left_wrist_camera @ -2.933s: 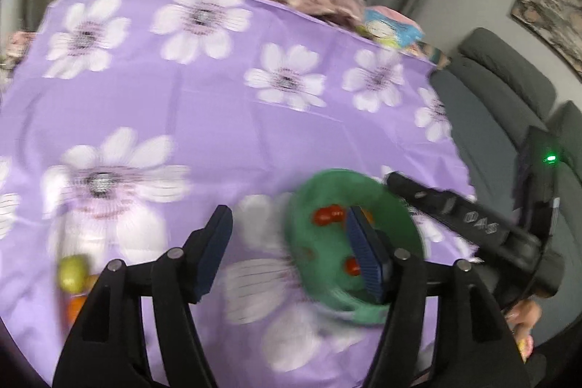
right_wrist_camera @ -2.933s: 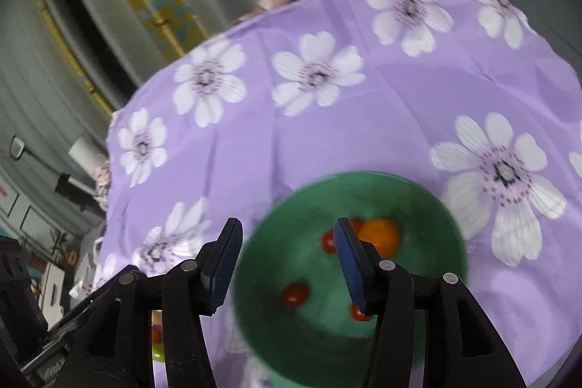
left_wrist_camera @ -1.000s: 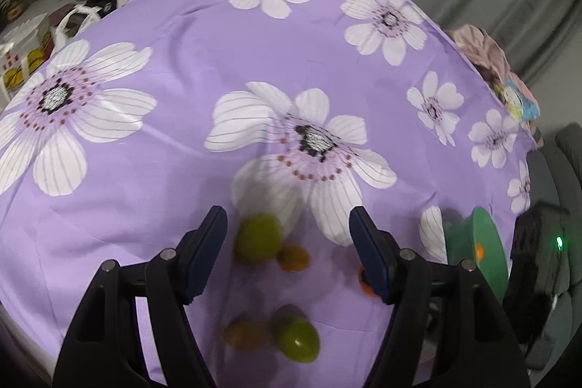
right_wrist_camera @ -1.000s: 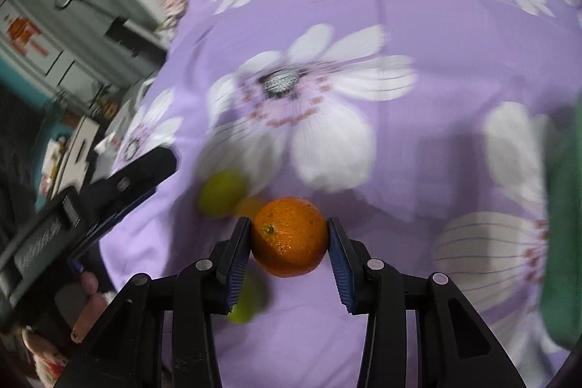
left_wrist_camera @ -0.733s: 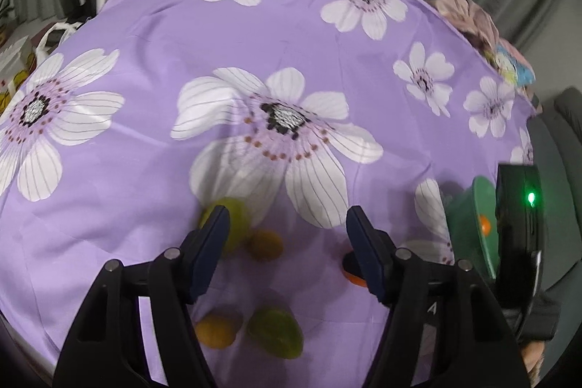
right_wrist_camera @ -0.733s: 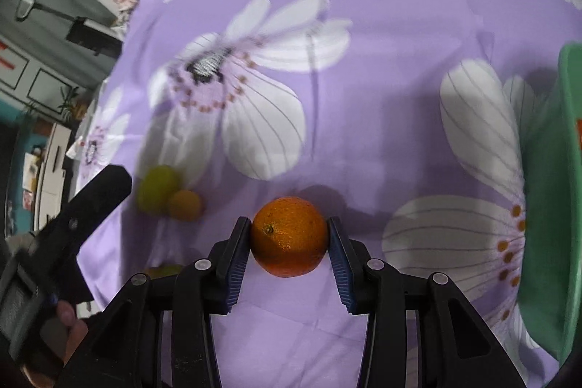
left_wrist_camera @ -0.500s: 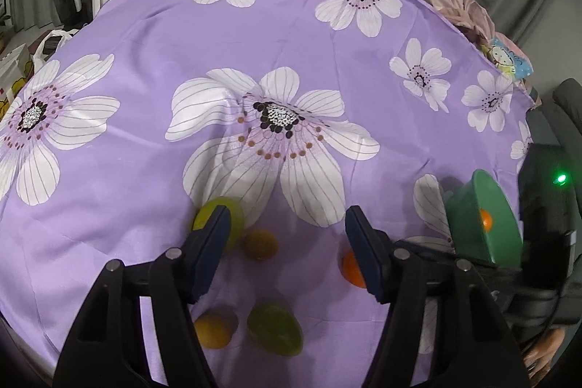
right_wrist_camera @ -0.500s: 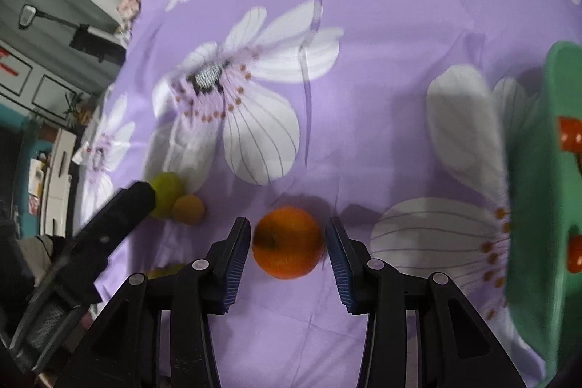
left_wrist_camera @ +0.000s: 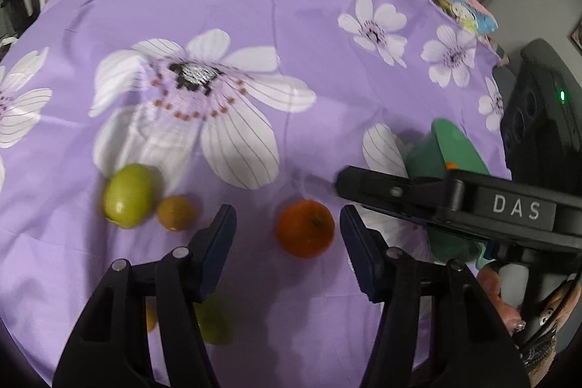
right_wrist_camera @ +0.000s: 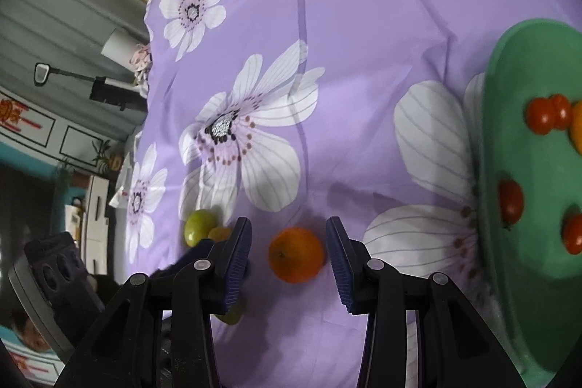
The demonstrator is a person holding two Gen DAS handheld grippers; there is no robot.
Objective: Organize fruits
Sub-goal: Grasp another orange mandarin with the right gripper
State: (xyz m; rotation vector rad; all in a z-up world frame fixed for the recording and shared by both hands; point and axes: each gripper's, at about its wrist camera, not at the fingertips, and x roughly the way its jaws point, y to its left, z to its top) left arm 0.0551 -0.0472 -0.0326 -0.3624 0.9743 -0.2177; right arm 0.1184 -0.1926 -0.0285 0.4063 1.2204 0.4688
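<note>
Across both views lies a purple cloth [left_wrist_camera: 291,68] w/ big white flowers, lightly creased. Left wrist view, upper left: cloth edge curves down past clutter; grey curtain along the top, dark sofa at upper right. Right wrist view, far left: grey wall, a lamp and cabinets beyond the cloth edge.

Left wrist view, left to right: green fruit [left_wrist_camera: 128,196] touching a small yellow-orange fruit [left_wrist_camera: 176,212]; then left gripper [left_wrist_camera: 287,235], jaws spread, nothing pinched; the orange [left_wrist_camera: 305,234] sits on the cloth between its fingertips, apart from both. Another green fruit [left_wrist_camera: 214,319] shows low, partly behind the left finger. Right of that, the other tool's black arm reads "DAS"; green bowl [left_wrist_camera: 454,144] behind it.

Right wrist view: right gripper [right_wrist_camera: 289,248] also spread, orange [right_wrist_camera: 296,255] resting between the tips, not clamped. Bowl [right_wrist_camera: 509,97] at right edge holds small red tomatoes [right_wrist_camera: 545,115]. Bare cloth fills mid-frame above the orange.
</note>
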